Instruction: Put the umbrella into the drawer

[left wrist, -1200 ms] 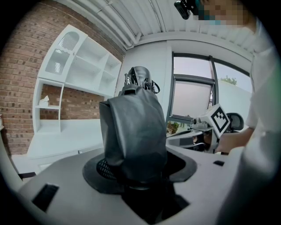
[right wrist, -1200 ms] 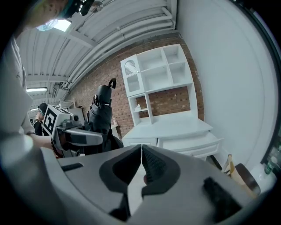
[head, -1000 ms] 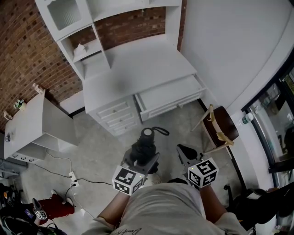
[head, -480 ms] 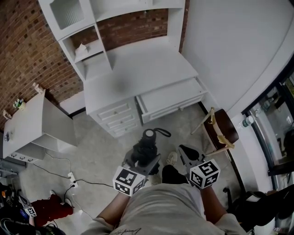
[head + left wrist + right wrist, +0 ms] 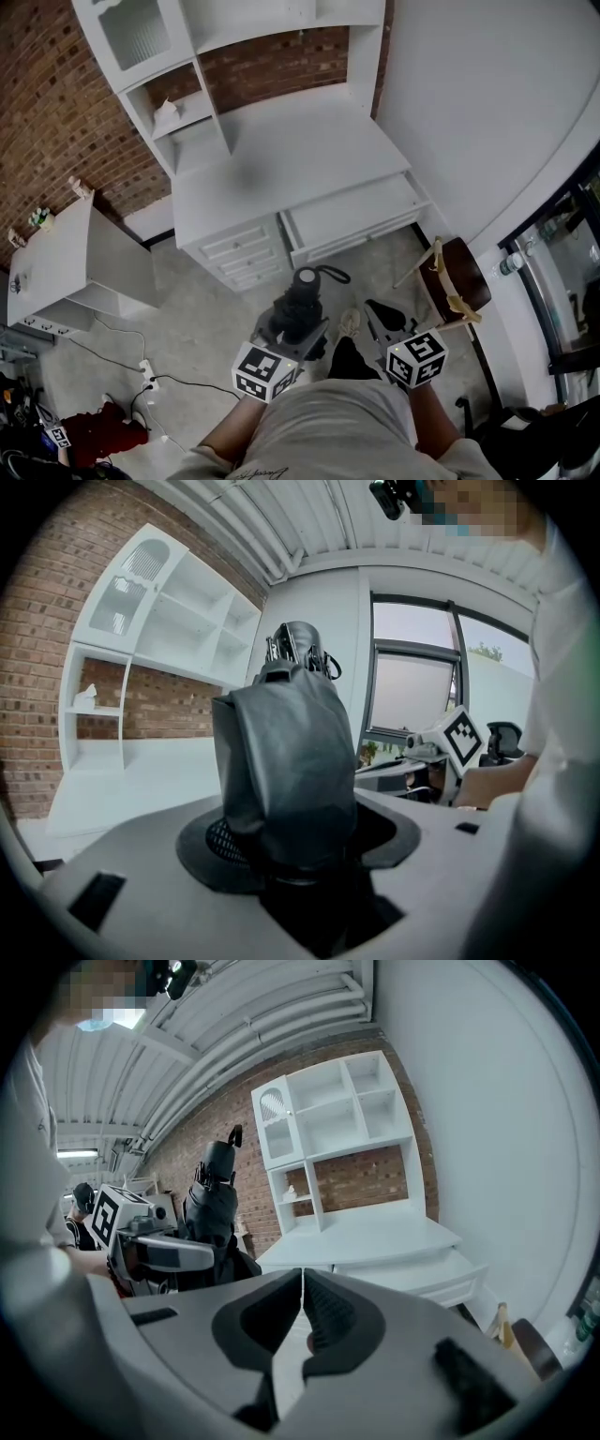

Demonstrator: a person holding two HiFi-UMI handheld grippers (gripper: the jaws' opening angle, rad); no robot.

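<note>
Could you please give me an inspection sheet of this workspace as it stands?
Surface: white wooden desk top, nothing seen on it.
Job's things: black folded umbrella held upright in the left gripper; white desk drawer pulled open, inside bare.
Clutter: small white object on hutch shelf.
Grippers: left gripper shut on the umbrella; right gripper shut, empty.
Cables: white power strip with thin cables on the grey floor.
Surroundings: red brick wall, brown-seated wooden chair, white side cabinet.

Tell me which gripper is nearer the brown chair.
Right. The right gripper is just left of the chair; the left gripper, holding the umbrella, is farther left.
</note>
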